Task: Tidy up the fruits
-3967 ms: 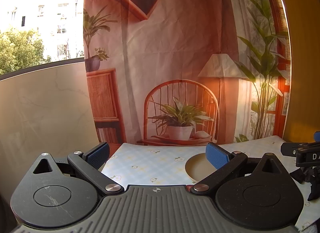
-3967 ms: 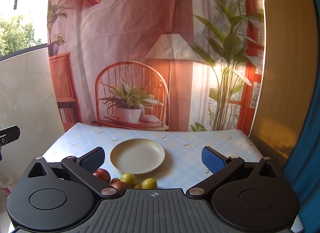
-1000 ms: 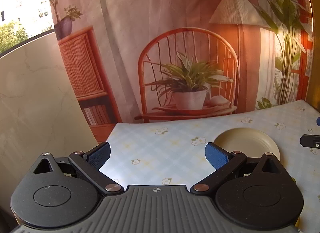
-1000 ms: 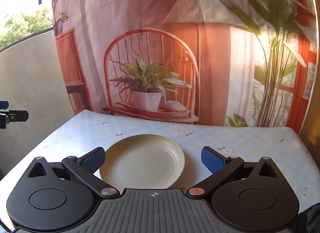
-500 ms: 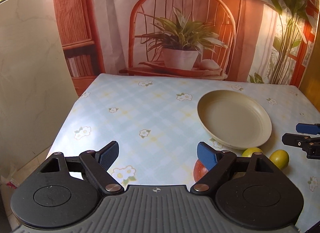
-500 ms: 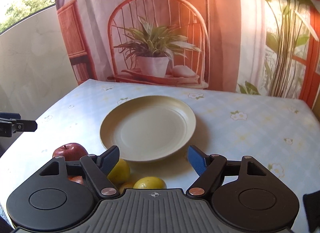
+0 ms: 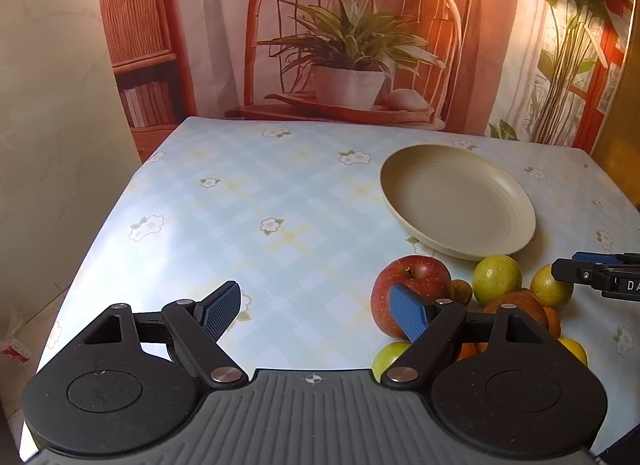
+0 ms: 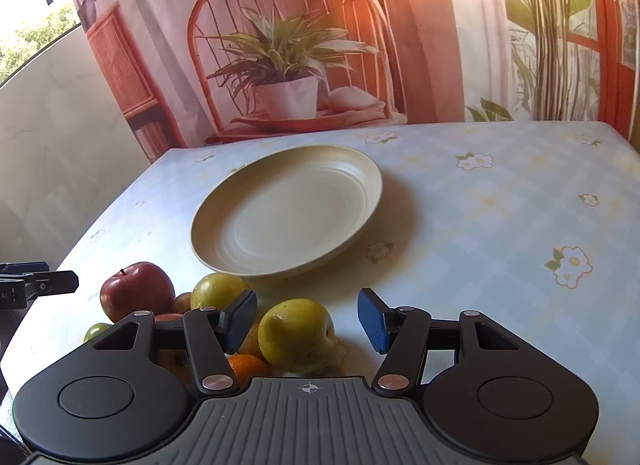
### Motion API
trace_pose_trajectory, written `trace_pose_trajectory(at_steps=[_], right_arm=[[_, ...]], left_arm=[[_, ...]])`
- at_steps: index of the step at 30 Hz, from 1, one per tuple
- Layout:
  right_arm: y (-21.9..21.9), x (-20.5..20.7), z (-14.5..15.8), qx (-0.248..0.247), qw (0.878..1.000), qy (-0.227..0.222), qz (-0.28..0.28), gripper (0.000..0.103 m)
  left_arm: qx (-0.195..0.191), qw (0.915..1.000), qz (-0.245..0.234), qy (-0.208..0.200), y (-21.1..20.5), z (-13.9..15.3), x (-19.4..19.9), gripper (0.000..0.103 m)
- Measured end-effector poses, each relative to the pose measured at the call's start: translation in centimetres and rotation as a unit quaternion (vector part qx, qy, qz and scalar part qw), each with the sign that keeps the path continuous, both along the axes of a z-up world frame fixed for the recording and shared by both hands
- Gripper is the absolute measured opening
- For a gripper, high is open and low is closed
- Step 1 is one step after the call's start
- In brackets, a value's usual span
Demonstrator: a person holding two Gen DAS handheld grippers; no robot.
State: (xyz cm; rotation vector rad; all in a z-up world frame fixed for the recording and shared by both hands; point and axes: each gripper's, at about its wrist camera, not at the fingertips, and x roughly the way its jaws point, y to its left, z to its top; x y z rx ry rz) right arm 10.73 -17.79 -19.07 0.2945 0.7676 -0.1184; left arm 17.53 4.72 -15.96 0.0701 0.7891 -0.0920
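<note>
A cream plate (image 7: 456, 197) (image 8: 288, 209) sits empty on the flowered tablecloth. Just in front of it lies a heap of fruit: a red apple (image 7: 412, 285) (image 8: 138, 291), yellow-green citrus fruits (image 7: 497, 279) (image 8: 218, 289), an orange (image 8: 248, 367) and others partly hidden. My left gripper (image 7: 316, 311) is open, its right pad (image 7: 408, 315) in front of the red apple. My right gripper (image 8: 308, 323) is open, with a yellow-green fruit (image 8: 296, 335) lying between its pads, untouched.
The tablecloth (image 7: 248, 201) (image 8: 500, 205) covers the table to its left edge, beside a pale wall (image 7: 52, 137). A printed backdrop with a chair and plant (image 7: 348, 57) hangs behind the far edge. The right gripper's tip (image 7: 600, 271) shows in the left wrist view.
Both grippers have tilted down and come lower toward the fruit heap. The right gripper now straddles a yellow-green fruit; the left pad now overlaps the red apple.
</note>
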Motion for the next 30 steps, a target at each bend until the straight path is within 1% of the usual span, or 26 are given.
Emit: trace_pose_trajectory(at_steps=[9, 14, 20, 23, 27, 30], right_arm=[[0.8, 0.6, -0.6, 0.0, 1.0, 0.019, 0.012, 0.052], [0.9, 0.8, -1.0, 0.005, 0.999, 0.029, 0.016, 0.05], [0.9, 0.7, -1.4, 0.008, 0.999, 0.036, 0.01, 0.043], [0.9, 0.6, -1.4, 0.009, 0.999, 0.036, 0.01, 0.043], [0.9, 0.6, -1.4, 0.009, 0.999, 0.035, 0.009, 0.043], [0.9, 0.4, -1.4, 0.011, 0.999, 0.034, 0.007, 0.043]], left_arm=[[-0.017, 0.9994, -0.03, 0.006, -0.3, -0.4, -0.7, 0.083], [-0.037, 0.9982, -0.035, 0.031, 0.0, -1.1, -0.4, 0.082], [-0.057, 0.9964, -0.04, 0.049, 0.3, -1.7, -0.2, 0.08], [-0.073, 0.994, -0.052, 0.063, 0.3, -2.2, -0.2, 0.08], [-0.075, 0.9922, -0.061, 0.078, 0.0, -2.8, 0.1, 0.08], [-0.08, 0.9903, -0.063, 0.094, -0.1, -3.3, 0.3, 0.074]])
